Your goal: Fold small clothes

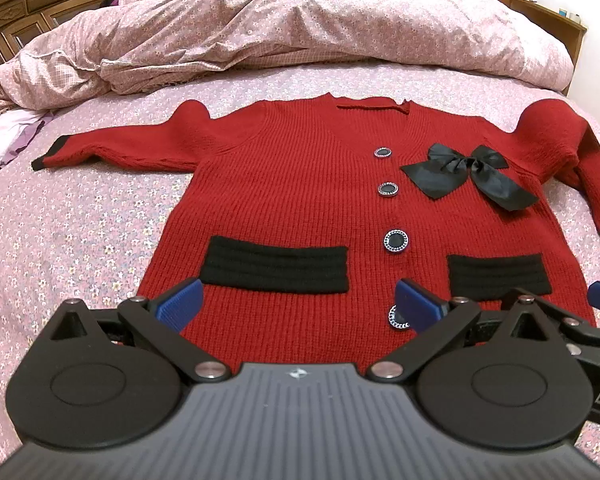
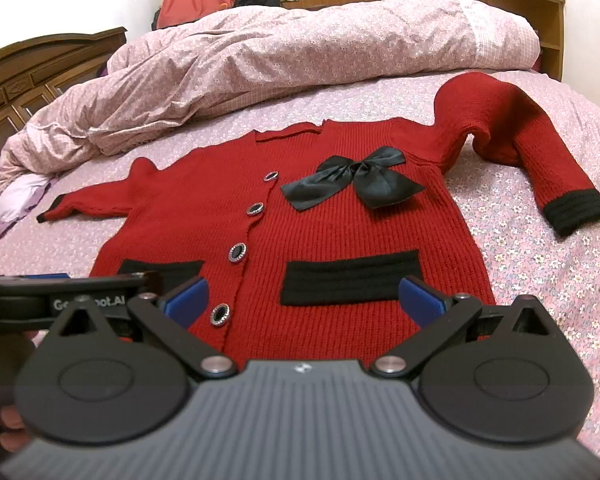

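Red knit cardigan (image 1: 300,184) lies flat, unfolded; both left gripper (image 1: 298,300) and right gripper (image 2: 302,294) hover wide open, empty, so I'd pinch the three-o'clock sleeve (image 2: 540,160) at its cuff first.

My left gripper (image 1: 298,300) and right gripper (image 2: 304,296) look alike: blue ribbed fingers (image 1: 182,304), black linkages with silver pins, round black discs, a grey ridged body.

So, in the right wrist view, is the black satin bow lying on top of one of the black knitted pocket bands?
No: the black satin bow sits on the chest of the red knitted cardigan, well above the black pocket band.
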`<state>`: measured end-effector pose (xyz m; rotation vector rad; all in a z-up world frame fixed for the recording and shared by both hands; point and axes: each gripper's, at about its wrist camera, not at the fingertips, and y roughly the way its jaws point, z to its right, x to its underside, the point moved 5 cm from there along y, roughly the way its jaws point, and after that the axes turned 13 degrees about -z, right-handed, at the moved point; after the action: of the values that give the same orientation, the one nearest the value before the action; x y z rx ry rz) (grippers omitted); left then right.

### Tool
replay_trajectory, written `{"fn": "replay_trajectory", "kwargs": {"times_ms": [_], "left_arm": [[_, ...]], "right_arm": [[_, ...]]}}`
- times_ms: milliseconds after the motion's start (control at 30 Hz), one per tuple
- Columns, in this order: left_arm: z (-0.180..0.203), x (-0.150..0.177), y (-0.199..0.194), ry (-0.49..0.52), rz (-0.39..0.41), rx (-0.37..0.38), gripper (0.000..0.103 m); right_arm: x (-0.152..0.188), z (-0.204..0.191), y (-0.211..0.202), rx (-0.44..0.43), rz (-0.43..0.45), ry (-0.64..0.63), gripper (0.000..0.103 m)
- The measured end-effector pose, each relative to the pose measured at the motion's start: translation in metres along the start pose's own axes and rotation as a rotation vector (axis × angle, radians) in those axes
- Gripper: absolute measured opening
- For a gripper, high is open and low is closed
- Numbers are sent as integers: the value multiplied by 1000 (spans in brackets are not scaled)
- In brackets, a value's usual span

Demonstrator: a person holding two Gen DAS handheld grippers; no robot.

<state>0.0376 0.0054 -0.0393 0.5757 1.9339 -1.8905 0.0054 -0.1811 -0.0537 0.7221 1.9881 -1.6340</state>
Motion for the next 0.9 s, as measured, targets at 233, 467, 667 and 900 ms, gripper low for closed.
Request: {"fn": "replay_trajectory", "kwargs": {"times_ms": [233,467,667,900], "left_arm": [[0,0,1,0,-2,-1,103],[0,0,1,0,-2,0,103],[0,1,2,0,-4,-1,103],[0,4,5,1,-8,2,103]], "right_arm": [[0,0,0,0,-1,0,103],[1,1,1,0,-2,0,103],[1,0,1,0,-3,0,103],[2,1,3,-1,-5,0,103]]}}
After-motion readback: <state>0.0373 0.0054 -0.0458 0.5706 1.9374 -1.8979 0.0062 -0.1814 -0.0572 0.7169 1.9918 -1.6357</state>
